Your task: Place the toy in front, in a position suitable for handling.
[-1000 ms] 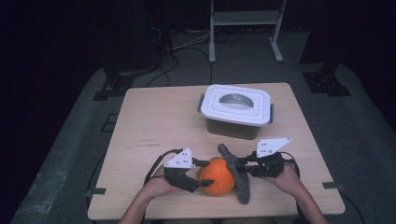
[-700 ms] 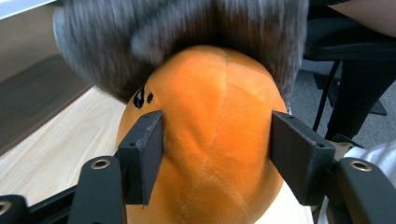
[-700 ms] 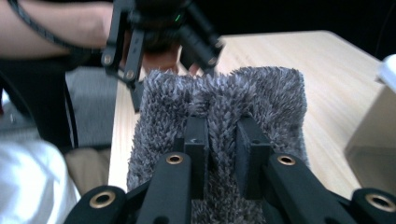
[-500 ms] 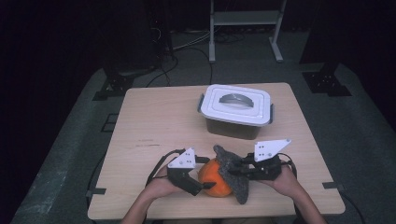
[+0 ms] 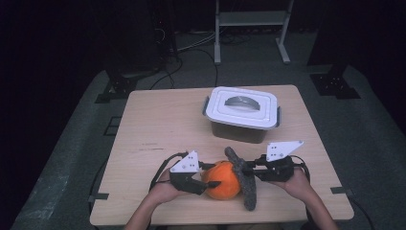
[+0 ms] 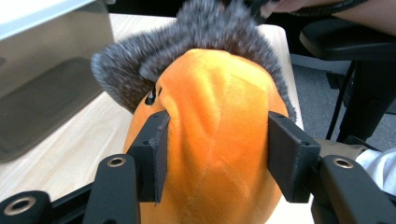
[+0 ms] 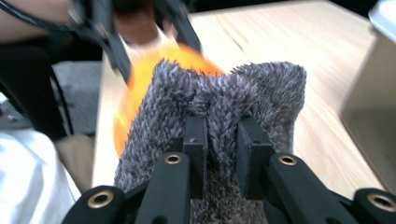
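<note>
- I count two hand-held grippers, one plush ball, one fuzzy cloth, one lidded box and one table.
- My left hand-held gripper [image 5: 210,181] sits low in the high view, left of centre; its two black jaws press on either side of the orange plush ball [image 5: 223,179], pinching it.
- In the left gripper view that ball [image 6: 215,140] is round and soft, with a velvety nap and faint seams, and the jaw pads dent its sides.
- My right hand-held gripper [image 5: 246,169] is low in the frame, right of centre; its jaws are nearly pressed together, pinching a fold of the grey fuzzy cloth [image 5: 243,179].
- The cloth [image 7: 219,112] is thick, shaggy and knit-like, bunched between the jaws in the right gripper view; it lies against the right side of the ball, touching it.
- Ball and cloth are near the bottom edge of the table [image 5: 163,124], a pale wooden rectangle with rounded corners.
- The box [image 5: 242,115] stands at the upper middle of the table, well apart from the ball: translucent walls, white rectangular lid, one grey curved handle.
</note>
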`<state>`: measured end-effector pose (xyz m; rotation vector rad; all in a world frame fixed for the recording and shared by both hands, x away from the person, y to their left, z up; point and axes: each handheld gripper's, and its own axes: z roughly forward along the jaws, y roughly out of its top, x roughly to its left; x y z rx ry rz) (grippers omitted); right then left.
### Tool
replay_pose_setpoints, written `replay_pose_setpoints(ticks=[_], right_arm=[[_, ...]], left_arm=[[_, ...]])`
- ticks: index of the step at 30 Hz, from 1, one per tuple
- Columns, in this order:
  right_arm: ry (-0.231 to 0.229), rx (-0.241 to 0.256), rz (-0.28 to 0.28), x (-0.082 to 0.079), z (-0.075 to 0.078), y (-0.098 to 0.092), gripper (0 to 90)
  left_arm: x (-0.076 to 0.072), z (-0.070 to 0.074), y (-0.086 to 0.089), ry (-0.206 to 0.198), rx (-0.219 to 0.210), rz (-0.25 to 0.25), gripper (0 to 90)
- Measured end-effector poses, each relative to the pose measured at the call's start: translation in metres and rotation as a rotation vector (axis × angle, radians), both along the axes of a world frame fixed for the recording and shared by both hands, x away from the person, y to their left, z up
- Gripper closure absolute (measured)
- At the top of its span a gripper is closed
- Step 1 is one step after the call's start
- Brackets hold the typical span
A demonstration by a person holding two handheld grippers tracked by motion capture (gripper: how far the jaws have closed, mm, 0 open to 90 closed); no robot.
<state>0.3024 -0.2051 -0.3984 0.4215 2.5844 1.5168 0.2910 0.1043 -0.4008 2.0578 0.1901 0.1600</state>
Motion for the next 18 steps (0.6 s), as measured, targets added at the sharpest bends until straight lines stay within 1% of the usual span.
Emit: replay_pose_setpoints(ticks=[2, 3, 4, 5, 6, 7, 8, 10, 11, 12, 15, 17, 18], right_arm=[[-0.001, 0.01, -0.001, 0.0, 0.001, 0.0, 75.4], [-0.012, 0.013, 0.002, -0.001, 0.004, 0.001, 75.4], [-0.023, 0.024, 0.006, -0.003, 0.008, 0.002, 75.4], [-0.033, 0.041, 0.013, -0.005, 0.011, 0.003, 75.4], [-0.042, 0.049, 0.019, -0.007, 0.015, 0.006, 75.4], [-0.054, 0.048, 0.03, -0.01, 0.017, 0.009, 75.4], [-0.054, 0.041, 0.038, -0.011, 0.018, 0.012, 75.4], [-0.053, 0.009, 0.051, -0.013, 0.014, 0.018, 75.3], [-0.047, 0.005, 0.05, -0.012, 0.01, 0.019, 75.3], [-0.03, 0.01, 0.053, -0.01, 0.007, 0.019, 75.3], [-0.018, 0.013, 0.056, -0.007, 0.004, 0.016, 75.2], [-0.008, 0.014, 0.056, -0.007, 0.002, 0.014, 75.1], [-0.008, 0.013, 0.057, -0.007, 0.002, 0.013, 75.1]], left_arm=[[0.0, 0.003, 0.002, 0.005, -0.006, 0.011, 45.4], [0.001, 0.004, 0.003, 0.005, -0.008, 0.014, 45.4], [0.001, 0.004, 0.003, 0.004, -0.006, 0.019, 45.4], [0.0, 0.004, 0.003, 0.001, 0.005, 0.021, 45.3], [0.0, 0.003, 0.002, 0.001, 0.004, 0.022, 45.3], [0.0, 0.003, 0.001, 0.004, 0.002, 0.021, 45.3], [0.0, 0.002, 0.001, 0.002, 0.004, 0.02, 45.2], [0.0, 0.002, 0.0, 0.0, 0.015, 0.022, 44.3], [0.0, 0.0, 0.0, 0.0, 0.021, 0.021, 43.1], [0.0, -0.001, -0.001, 0.003, 0.018, 0.019, 40.4], [0.002, -0.002, -0.002, 0.011, 0.005, 0.017, 29.2], [0.003, -0.004, -0.003, 0.007, 0.007, 0.022, 20.4], [0.003, -0.005, -0.003, 0.006, 0.013, 0.023, 18.4]])
